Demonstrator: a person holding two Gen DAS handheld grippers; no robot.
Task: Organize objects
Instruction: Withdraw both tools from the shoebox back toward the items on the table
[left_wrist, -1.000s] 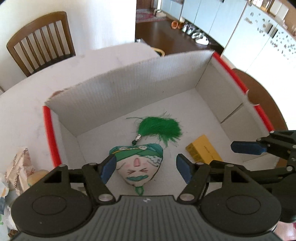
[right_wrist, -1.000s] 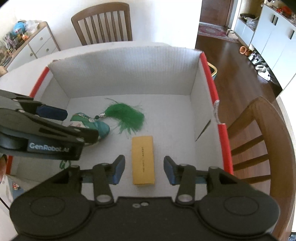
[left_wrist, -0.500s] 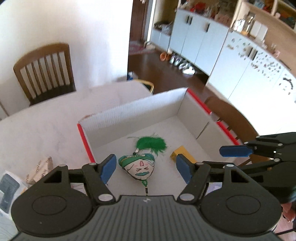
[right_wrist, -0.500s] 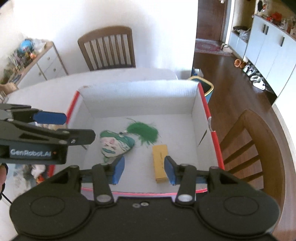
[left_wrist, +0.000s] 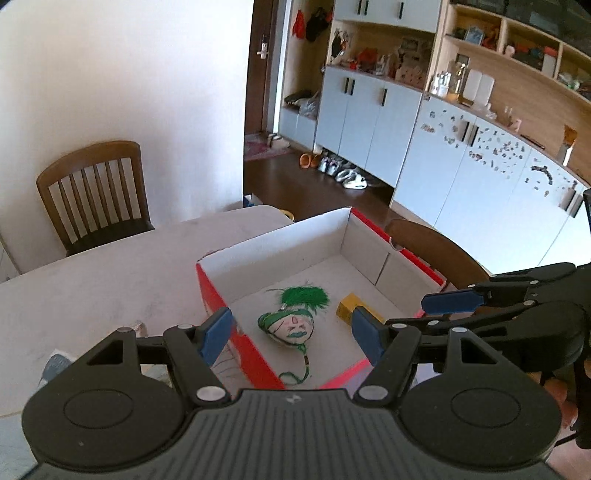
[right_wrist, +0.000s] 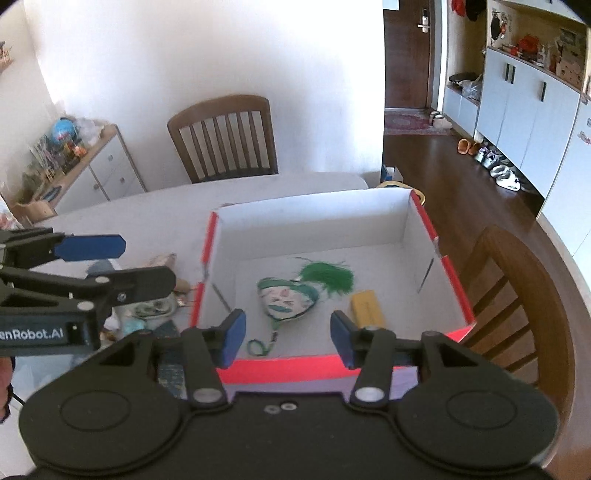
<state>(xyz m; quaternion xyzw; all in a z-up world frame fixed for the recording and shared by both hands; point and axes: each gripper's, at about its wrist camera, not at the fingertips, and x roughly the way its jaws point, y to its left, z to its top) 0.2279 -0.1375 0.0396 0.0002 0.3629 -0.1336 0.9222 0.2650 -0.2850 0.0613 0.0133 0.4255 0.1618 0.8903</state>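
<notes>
Right wrist | left hand-held gripper (right_wrist: 92, 262) | side print "enRobot.AI", start cut off

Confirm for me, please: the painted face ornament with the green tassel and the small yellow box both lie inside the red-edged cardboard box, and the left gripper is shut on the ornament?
Not quite. The left gripper is open and holds nothing, as the left wrist view shows. The painted face ornament with the green tassel and the small yellow box do lie inside the red-edged cardboard box.

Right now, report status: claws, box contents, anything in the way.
Left claw open, empty. Right claw empty, jaws just been opening. Face ornament and yellow block lie in the box. Nothing blocking.
</notes>
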